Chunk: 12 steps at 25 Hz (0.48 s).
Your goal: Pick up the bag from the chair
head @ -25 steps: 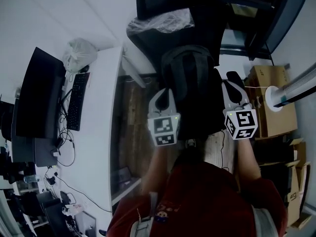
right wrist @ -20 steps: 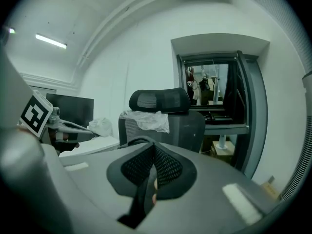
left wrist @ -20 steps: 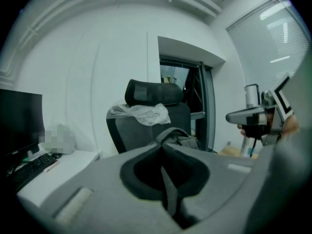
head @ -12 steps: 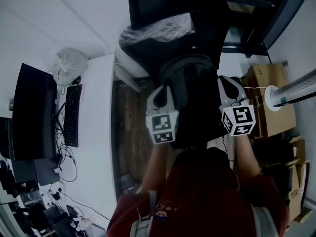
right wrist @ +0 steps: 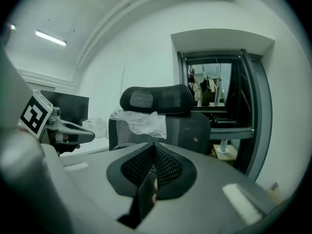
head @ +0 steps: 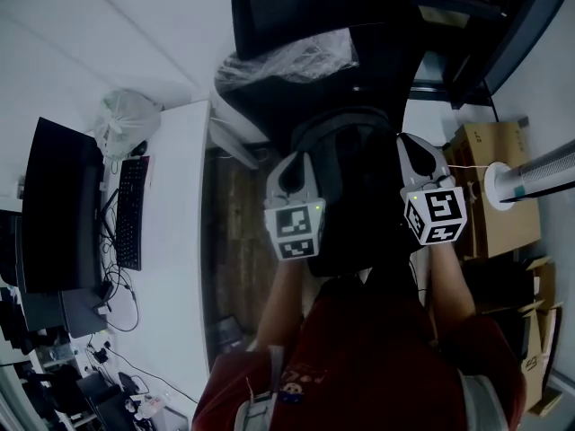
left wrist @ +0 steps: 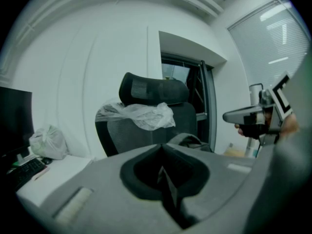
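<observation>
Because the chair point(head: 314, 7) fills the top of the head view, a clear plastic sheet point(head: 287, 61) draped over its back, I start there. The white surface point(head: 180, 241) runs along my left. It carries a monitor point(head: 58, 196), a keyboard point(head: 130, 209) and a white sack point(head: 126, 119) stuffed with something I cannot see.

The bag point(head: 355, 182), dark and bulky, stands upright in front of the chair back, between my two grippers. Its bottom and the seat are hidden, so I cannot tell whether it rests on the seat or hangs free. It looks closed, and nothing of its contents shows. To my right sits a cardboard box point(head: 490, 196); its top seems shut, so what it holds is hidden too.

My left gripper point(head: 295, 164) has its jaws together, pinching a thin dark strap point(left wrist: 168, 194) of the bag. My right gripper point(head: 418, 155) is clamped the same way on a second strip at the bag's other side.

With both holds made, I judge the lift is the step in hand. The next move calls for raising both grippers evenly and drawing the bag toward me, clear of the seat. Straps this thin could slip if I pull unevenly.
</observation>
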Each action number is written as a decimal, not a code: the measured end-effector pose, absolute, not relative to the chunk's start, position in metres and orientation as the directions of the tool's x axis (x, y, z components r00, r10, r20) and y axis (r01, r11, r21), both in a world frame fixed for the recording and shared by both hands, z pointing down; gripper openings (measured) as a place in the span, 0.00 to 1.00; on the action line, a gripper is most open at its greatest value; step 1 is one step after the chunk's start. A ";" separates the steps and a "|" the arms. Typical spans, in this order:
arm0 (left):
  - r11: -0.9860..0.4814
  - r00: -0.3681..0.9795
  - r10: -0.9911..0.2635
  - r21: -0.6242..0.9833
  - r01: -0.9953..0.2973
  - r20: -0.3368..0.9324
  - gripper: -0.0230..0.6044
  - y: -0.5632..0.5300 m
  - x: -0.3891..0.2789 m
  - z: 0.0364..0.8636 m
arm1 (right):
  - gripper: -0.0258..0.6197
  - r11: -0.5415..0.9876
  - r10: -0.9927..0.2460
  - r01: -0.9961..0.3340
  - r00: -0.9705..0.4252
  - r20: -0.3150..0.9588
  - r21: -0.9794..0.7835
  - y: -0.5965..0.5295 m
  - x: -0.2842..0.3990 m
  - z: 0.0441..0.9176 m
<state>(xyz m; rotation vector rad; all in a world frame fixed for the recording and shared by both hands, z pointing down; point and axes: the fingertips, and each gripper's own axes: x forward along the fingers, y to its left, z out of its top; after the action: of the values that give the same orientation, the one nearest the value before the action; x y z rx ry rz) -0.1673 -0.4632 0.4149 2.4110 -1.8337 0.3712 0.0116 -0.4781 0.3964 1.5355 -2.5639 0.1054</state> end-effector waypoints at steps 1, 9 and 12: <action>-0.268 0.243 -0.939 -0.075 -0.961 0.244 0.03 -0.466 -0.167 0.415 | 0.04 0.480 -0.867 -0.877 -0.471 0.165 0.019 -0.482 0.012 0.396; -0.232 0.201 -0.945 -0.095 -0.968 0.258 0.03 -0.485 -0.157 0.416 | 0.04 0.535 -0.833 -0.845 -0.523 0.180 0.021 -0.513 0.019 0.399; -0.213 0.179 -0.945 -0.099 -0.972 0.272 0.03 -0.492 -0.157 0.420 | 0.04 0.552 -0.820 -0.834 -0.539 0.190 0.013 -0.523 0.021 0.405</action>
<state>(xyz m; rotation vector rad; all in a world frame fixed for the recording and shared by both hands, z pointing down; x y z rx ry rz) -0.1566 -0.4919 0.4204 2.3362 -1.9071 0.4217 0.0207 -0.5228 0.4047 1.4055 -2.6105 0.1179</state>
